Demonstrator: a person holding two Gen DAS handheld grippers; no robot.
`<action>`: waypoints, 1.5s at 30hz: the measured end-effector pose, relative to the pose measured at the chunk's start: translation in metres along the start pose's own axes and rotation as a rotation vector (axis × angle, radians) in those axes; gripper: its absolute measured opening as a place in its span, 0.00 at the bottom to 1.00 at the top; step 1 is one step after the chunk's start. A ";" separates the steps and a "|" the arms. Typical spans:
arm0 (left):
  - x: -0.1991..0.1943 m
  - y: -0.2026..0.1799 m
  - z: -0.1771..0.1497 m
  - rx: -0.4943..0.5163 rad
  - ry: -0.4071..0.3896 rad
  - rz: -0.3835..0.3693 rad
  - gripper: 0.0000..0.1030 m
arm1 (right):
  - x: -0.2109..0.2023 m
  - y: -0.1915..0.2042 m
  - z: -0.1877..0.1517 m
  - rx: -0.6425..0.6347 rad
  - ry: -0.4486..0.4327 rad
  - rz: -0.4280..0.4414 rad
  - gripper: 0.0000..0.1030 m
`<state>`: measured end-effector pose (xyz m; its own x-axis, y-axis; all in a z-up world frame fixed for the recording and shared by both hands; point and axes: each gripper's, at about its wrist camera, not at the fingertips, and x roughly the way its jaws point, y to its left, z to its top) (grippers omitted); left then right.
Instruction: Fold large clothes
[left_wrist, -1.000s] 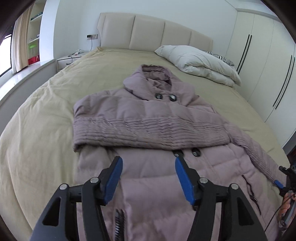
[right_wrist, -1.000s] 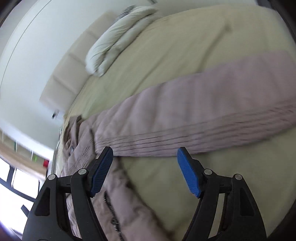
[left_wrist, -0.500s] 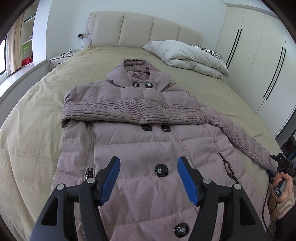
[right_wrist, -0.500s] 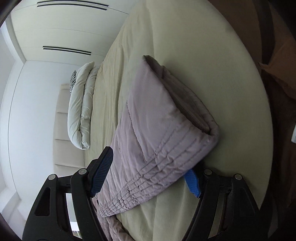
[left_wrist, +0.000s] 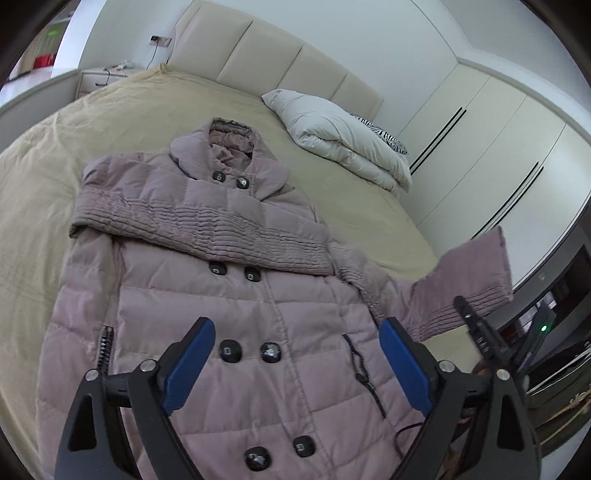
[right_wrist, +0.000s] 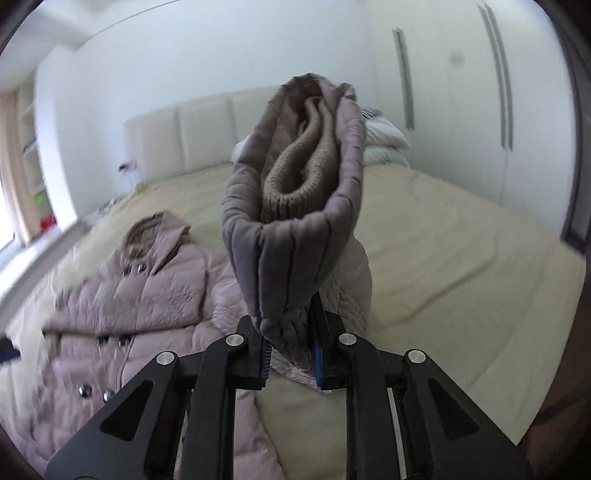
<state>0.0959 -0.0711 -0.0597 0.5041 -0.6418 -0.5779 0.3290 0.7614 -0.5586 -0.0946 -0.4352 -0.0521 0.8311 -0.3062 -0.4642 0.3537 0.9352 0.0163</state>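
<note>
One sleeve already lies folded across the chest of the coat (left_wrist: 229, 332), which is spread face up on the bed (left_wrist: 55, 155), filling the middle of the left view. The right tool (right_wrist: 290, 354) is clamped narrow on the other sleeve's cuff (right_wrist: 295, 206), raised at centre frame. The left tool (left_wrist: 295, 362) hangs wide and empty above the buttons. To fold well, the cuff probably should travel level across the chest, parallel to the first sleeve, while the left tool pins the shoulder crease.
</note>
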 end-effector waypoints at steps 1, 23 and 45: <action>0.003 0.003 0.001 -0.040 0.013 -0.040 0.91 | 0.000 0.027 -0.003 -0.083 -0.004 0.007 0.15; 0.078 0.034 0.018 -0.383 0.252 -0.348 0.24 | -0.011 0.225 -0.089 -0.619 0.012 0.102 0.15; 0.084 0.235 0.162 -0.259 0.060 0.203 0.22 | 0.110 0.093 0.002 0.110 0.207 0.349 0.74</action>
<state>0.3452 0.0689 -0.1433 0.4880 -0.4896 -0.7227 0.0087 0.8306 -0.5568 0.0311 -0.3822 -0.1002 0.8096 0.0785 -0.5817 0.1186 0.9487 0.2932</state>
